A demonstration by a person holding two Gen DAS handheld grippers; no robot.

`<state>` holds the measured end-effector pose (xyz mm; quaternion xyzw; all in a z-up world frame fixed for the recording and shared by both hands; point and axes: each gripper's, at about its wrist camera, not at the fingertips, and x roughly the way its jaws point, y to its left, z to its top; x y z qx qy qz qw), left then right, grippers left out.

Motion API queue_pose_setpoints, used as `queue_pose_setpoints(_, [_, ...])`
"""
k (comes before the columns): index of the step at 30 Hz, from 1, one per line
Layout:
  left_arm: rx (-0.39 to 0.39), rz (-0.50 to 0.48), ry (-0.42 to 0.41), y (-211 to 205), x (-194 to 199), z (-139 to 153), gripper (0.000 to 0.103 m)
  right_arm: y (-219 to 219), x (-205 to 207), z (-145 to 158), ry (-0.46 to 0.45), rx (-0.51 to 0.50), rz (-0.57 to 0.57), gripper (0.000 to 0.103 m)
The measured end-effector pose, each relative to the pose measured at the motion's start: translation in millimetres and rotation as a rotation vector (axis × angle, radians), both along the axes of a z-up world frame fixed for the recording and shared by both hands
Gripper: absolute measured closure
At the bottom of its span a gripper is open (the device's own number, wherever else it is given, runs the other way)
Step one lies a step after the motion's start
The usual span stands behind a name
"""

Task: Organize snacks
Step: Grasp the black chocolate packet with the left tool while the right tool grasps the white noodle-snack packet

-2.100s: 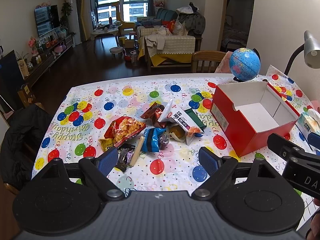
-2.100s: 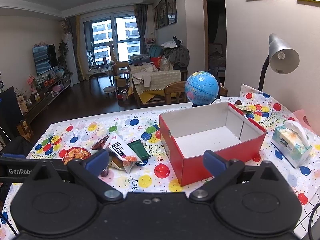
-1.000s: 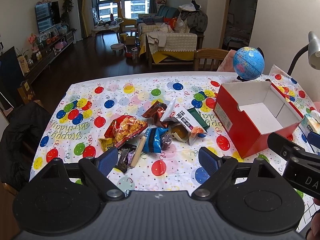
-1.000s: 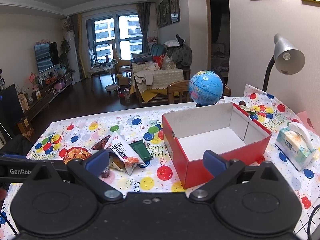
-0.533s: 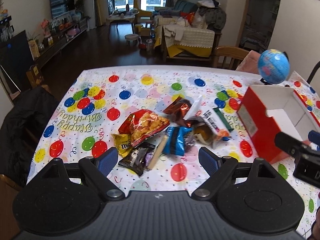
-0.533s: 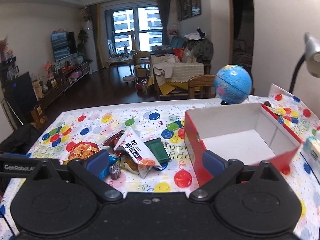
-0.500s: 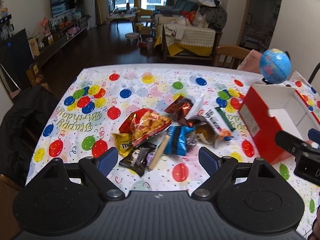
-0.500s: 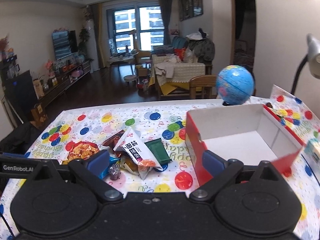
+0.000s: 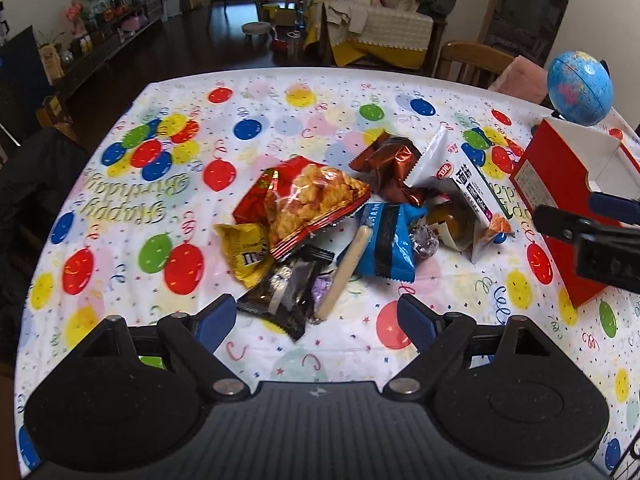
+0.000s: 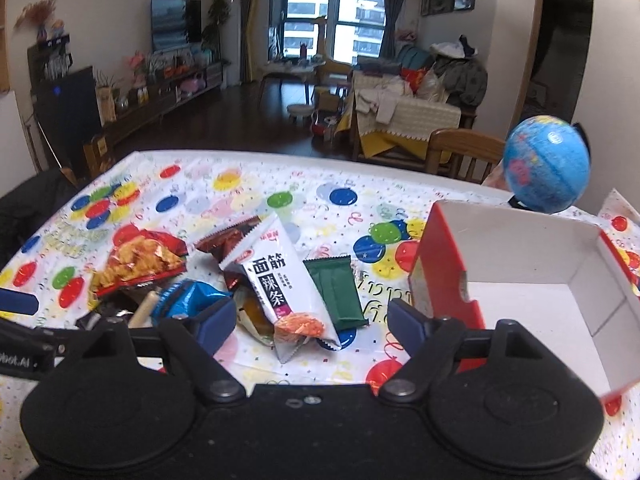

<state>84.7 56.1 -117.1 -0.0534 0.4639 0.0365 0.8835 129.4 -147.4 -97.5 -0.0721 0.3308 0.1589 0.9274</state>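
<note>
The left claw (image 9: 316,322) hangs wide open over the near part of the tabletop (image 9: 120,240), nothing between its blue pads. Just past them lies a black wrapper (image 9: 286,292), with a pale stick snack (image 9: 346,270) beside it and a yellow candy bag (image 9: 246,254) to its left. Behind these come the red chip bag (image 9: 304,204), a blue packet (image 9: 388,240) and a brown foil wrapper (image 9: 394,164); the white noodle-strip pack (image 9: 466,184) leans over the pile's right side. The red box (image 9: 540,200) stands further right, only partly in the left view, with the right claw's dark finger crossing in front of it.

The right claw (image 10: 310,322) is likewise spread wide and holds nothing. Its view shows what the left one hides: a green bar (image 10: 336,290) lying flat beside the white noodle-strip pack (image 10: 280,280), and the red box's (image 10: 436,264) white, bare interior. The chip bag (image 10: 138,260) and blue packet (image 10: 188,300) sit left of centre here. A blue globe (image 10: 546,164) stands behind the box, and a wooden chair (image 10: 460,152) beyond the tabletop's far edge.
</note>
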Motion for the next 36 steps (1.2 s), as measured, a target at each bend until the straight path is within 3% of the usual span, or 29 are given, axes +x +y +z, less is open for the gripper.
queue_pose_setpoints(7, [0.035,0.017,0.03,7.8,15.1,-19.2,0.015,5.9,23.8,-11.4,0.016,-0.028,0.02,0.025])
queue_pose_setpoints(13, [0.001,0.063,0.019,26.0,21.1,-20.7,0.017,12.2,41.1,-17.6,0.021,-0.038,0.039,0.028])
queue_pose_setpoints(16, [-0.009,0.063,0.02,31.9,25.2,-19.4,0.024,15.8,50.2,-19.6,0.027,-0.039,0.05,0.029])
queue_pose_setpoints(21, [-0.026,0.052,0.035,43.3,30.5,-22.9,0.025,23.6,64.5,-25.6,0.046,-0.058,0.089,0.029])
queue_pose_setpoints(25, [-0.057,0.069,0.073,56.9,34.9,-30.9,0.037,31.7,69.0,-32.0,0.062,-0.093,0.155,0.029])
queue_pose_setpoints(32, [-0.045,-0.001,0.103,49.6,39.9,-42.4,0.042,36.6,79.1,-39.6,0.08,-0.127,0.181,0.03])
queue_pose_setpoints(36, [-0.04,-0.035,0.12,41.5,45.5,-48.2,0.052,38.8,80.7,-43.7,0.086,-0.132,0.193,0.031])
